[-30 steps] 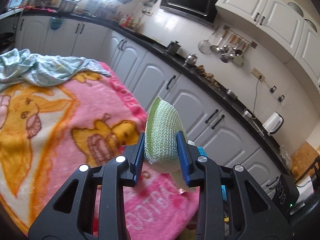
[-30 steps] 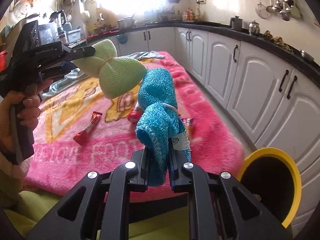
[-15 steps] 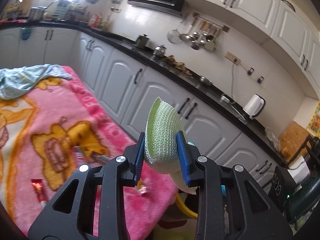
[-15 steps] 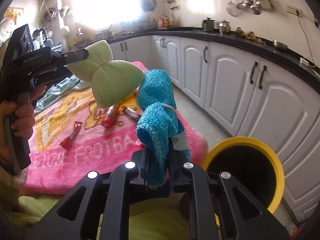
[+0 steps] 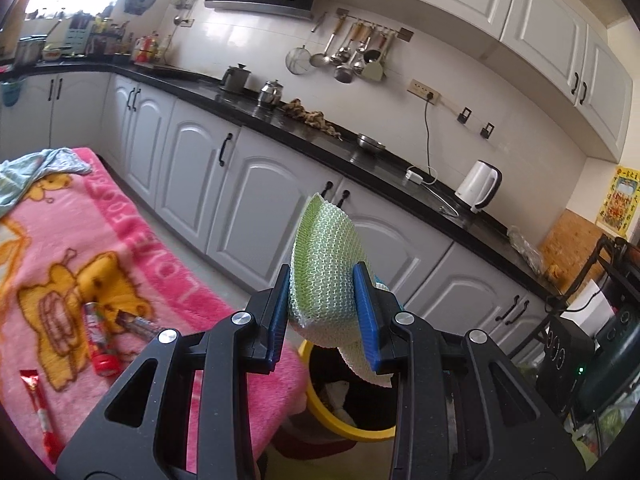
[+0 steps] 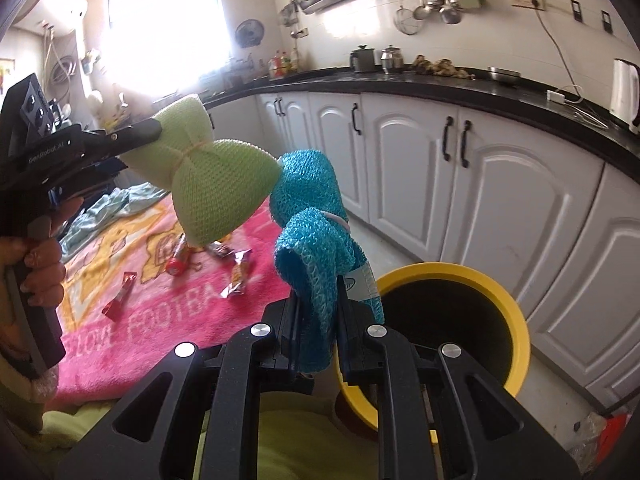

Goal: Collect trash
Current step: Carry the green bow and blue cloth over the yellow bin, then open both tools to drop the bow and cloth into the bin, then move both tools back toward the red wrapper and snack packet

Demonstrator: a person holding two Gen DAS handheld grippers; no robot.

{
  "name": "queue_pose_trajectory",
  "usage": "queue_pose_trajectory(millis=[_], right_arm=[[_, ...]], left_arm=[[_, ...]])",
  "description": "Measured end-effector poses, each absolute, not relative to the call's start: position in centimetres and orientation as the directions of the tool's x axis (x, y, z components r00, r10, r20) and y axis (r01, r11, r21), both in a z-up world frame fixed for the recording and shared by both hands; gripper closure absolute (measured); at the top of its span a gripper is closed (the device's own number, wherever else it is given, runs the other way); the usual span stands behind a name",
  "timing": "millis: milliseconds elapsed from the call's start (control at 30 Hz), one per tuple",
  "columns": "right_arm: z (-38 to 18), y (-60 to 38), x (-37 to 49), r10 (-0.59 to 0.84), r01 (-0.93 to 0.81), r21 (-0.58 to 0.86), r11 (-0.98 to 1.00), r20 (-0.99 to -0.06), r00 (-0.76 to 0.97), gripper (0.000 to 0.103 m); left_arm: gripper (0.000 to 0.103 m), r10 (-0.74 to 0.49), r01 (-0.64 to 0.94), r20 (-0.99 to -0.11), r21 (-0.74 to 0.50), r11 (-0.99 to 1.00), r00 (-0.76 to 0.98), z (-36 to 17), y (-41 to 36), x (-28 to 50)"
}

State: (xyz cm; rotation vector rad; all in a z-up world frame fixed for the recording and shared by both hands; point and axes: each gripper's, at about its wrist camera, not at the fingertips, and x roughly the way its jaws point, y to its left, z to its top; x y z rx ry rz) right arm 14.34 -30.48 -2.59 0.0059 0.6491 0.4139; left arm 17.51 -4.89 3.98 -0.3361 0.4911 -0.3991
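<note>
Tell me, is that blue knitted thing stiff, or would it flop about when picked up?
Probably floppy: the blue mesh cloth folds over and droops above the right gripper, whose fingers squeeze it thin. It looks light for its size, since a narrow pinch carries it. The open knit should grip rather than slip, though that's a guess.

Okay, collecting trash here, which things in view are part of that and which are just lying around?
Part of the job:
- green mesh scrubber in the left gripper
- blue mesh scrubber in the right gripper
- yellow-rimmed bin
- red snack wrappers on the pink blanket

Lying about:
- white electric kettle
- hanging metal utensils
</note>
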Motion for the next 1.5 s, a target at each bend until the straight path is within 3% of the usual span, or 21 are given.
queue_pose_trajectory(millis=[267, 600, 633, 667, 700, 733, 767, 933, 1100, 1500], right_arm=[[-3.4, -33.3, 14.6, 0.312, -0.291, 0.136, 0.947, -0.605, 0.733, 0.089], [-8.5, -37.9, 17.0, 0.221, -0.143, 0.169, 0.975, -0.715, 0.663, 0.088], [-8.9, -38.3, 17.2, 0.213, -0.130, 0.169, 0.977, -0.720, 0.660, 0.084], [-9.5, -38.6, 17.5, 0.202, -0.115, 0.168, 0.979, -0.732, 0.651, 0.082], [-9.9, -39.0, 17.8, 0.190, -0.099, 0.165, 0.981, -0.739, 0.646, 0.071], [-10.3, -39.2, 18.0, 0.170, -0.077, 0.158, 0.985, -0.743, 0.647, 0.061], [-10.7, -39.5, 18.1, 0.159, -0.066, 0.153, 0.986, -0.749, 0.643, 0.059], [-10.9, -38.7, 18.1, 0.143, -0.070, 0.128, 0.989, -0.754, 0.641, 0.049], [-9.4, -35.1, 18.5, 0.262, -0.203, 0.169, 0.964, -0.718, 0.645, 0.044], [-7.9, -22.8, 20.1, 0.419, -0.443, 0.161, 0.882, -0.698, 0.581, 0.040]], left_arm=[[0.079, -0.471, 0.317, -0.403, -0.392, 0.864, 0.785, 2.8, -8.5, 18.9], [0.077, -0.509, 0.349, -0.541, -0.377, 0.858, 0.669, -3.7, -15.2, 22.8], [0.077, -0.518, 0.354, -0.548, -0.383, 0.853, 0.657, -4.1, -15.6, 23.0], [0.075, -0.528, 0.360, -0.554, -0.390, 0.848, 0.643, -4.6, -16.0, 23.3], [0.059, -0.533, 0.361, -0.560, -0.395, 0.845, 0.634, -5.0, -16.2, 23.5], [0.034, -0.537, 0.361, -0.564, -0.400, 0.842, 0.627, -5.5, -16.4, 23.8], [0.028, -0.541, 0.363, -0.571, -0.402, 0.840, 0.618, -5.8, -16.6, 23.9], [0.022, -0.510, 0.325, -0.590, -0.396, 0.859, 0.627, -6.4, -14.6, 23.6], [0.012, -0.414, 0.226, -0.587, -0.368, 0.902, 0.696, -5.8, -9.8, 22.6], [0.011, -0.116, -0.082, -0.543, -0.328, 0.941, 0.832, -3.2, 5.1, 18.1]])
